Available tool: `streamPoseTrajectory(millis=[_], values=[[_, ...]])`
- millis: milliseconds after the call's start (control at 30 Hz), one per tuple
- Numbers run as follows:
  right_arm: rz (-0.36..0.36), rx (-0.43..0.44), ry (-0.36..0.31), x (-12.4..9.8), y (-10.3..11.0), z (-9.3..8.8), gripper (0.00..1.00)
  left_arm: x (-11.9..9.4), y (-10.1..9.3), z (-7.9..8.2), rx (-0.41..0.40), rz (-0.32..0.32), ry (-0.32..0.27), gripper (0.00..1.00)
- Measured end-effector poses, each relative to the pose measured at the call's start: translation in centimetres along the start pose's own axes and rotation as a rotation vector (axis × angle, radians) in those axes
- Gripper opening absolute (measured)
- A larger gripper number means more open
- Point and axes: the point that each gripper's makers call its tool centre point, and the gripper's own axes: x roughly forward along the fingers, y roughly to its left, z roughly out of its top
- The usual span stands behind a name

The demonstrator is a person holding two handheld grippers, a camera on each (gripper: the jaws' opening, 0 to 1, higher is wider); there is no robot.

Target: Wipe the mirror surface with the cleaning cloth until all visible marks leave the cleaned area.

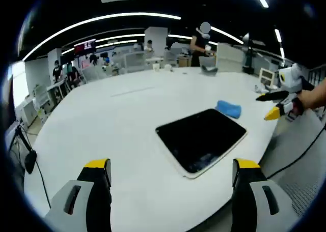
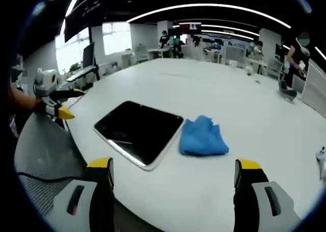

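Note:
A dark rectangular mirror (image 1: 201, 138) with a pale rim lies flat on the white table (image 1: 127, 115); faint smears show near its near corner. Just beyond it sits a crumpled blue cleaning cloth (image 1: 228, 108). My left gripper (image 1: 172, 166) hovers open above the table edge, short of the mirror, nothing between its yellow-tipped fingers. In the right gripper view the mirror (image 2: 138, 131) lies left of the cloth (image 2: 204, 136), the two touching or nearly so. My right gripper (image 2: 173, 166) is open and empty, a little short of both. Each gripper appears in the other's view, the right (image 1: 277, 102) and the left (image 2: 61, 102).
The table (image 2: 214, 89) is large, white and round-edged, with small items far off at its back. A black cable (image 1: 298, 158) runs off the table edge at right. People stand and sit at desks in the background (image 1: 201, 41).

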Motion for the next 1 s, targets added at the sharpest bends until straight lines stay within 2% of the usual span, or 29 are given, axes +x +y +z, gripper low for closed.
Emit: streamPoseTrajectory(millis=[100, 200, 300, 400, 467, 500, 600, 667, 733, 800, 867, 933, 1000], values=[[0.001, 0.002, 0.018, 0.0, 0.1, -0.5, 0.99, 0.1, -0.2, -0.2, 0.001, -0.006, 0.008, 1.00], [0.001, -0.050, -0.003, -0.2, 0.4, 0.0, 0.99, 0.2, -0.7, -0.2, 0.015, -0.019, 0.013, 1.00], [-0.021, -0.024, -0.030, -0.6, -0.2, 0.4, 0.99, -0.1, -0.6, 0.1, 0.039, -0.009, -0.002, 1.00], [-0.034, -0.017, 0.003, -0.4, -0.4, -0.2, 1.00, 0.2, -0.9, -0.5, 0.044, -0.024, 0.032, 1.00], [-0.039, -0.038, 0.035, -0.3, -0.4, -0.7, 1.00, 0.3, -1.4, -0.5, 0.022, -0.059, 0.030, 1.00], [-0.018, -0.027, 0.032, -0.2, 0.0, -0.6, 1.00, 0.3, -1.7, -0.3, 0.018, -0.077, 0.019, 1.00], [-0.007, -0.057, 0.038, -0.4, 0.6, -0.8, 0.99, 0.0, -1.2, -0.2, 0.040, -0.044, 0.015, 1.00], [-0.002, -0.098, 0.054, -0.4, 0.9, -1.0, 0.99, 0.1, -1.1, -0.2, 0.011, -0.036, 0.014, 1.00], [-0.013, -0.096, 0.060, -0.3, 0.5, -1.1, 0.99, 0.2, -1.2, -0.5, 0.018, -0.046, 0.028, 1.00], [-0.024, -0.078, 0.063, -0.1, 0.3, -0.9, 0.99, 0.3, -1.5, -0.2, 0.062, -0.060, 0.025, 1.00], [-0.020, -0.099, 0.051, -0.1, 0.4, -0.7, 1.00, 0.4, -2.3, -0.4, 0.066, -0.097, 0.030, 1.00], [-0.024, -0.104, 0.051, -0.4, 0.6, -0.9, 1.00, 0.2, -2.1, -0.4, 0.081, -0.084, 0.026, 1.00], [-0.033, -0.074, 0.044, -0.5, 0.6, -0.8, 1.00, 0.2, -1.8, -0.5, 0.039, -0.081, 0.025, 1.00]])
